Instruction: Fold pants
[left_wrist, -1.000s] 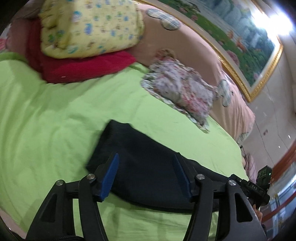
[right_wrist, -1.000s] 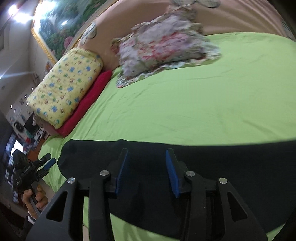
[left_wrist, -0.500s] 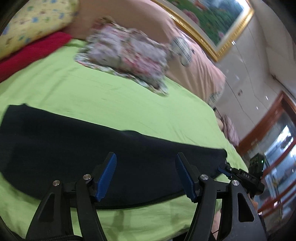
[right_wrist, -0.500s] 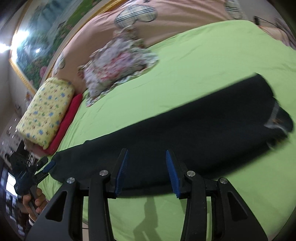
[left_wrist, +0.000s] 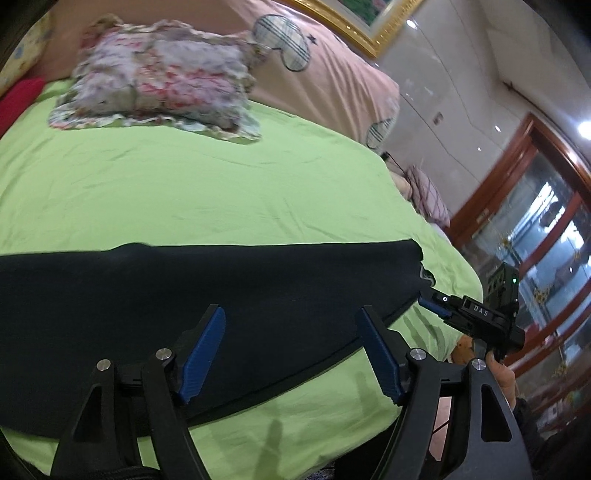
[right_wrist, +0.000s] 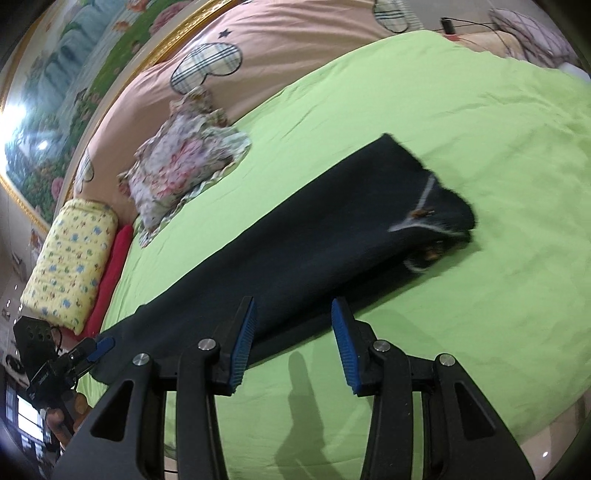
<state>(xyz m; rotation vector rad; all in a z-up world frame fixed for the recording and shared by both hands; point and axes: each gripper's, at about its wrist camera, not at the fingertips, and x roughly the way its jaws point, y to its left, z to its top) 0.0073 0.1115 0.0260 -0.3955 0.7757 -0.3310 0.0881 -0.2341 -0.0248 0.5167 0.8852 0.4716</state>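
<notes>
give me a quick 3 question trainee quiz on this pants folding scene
1. True or false: the left gripper is shut on the pants.
2. What lies nearest the floral pillow? A) red pillow B) waistband C) right gripper
3. Fill in: the pants lie in one long strip on the ____ sheet.

Key: 1 false, both grippers are open and hold nothing. 2 A. 3 green.
</notes>
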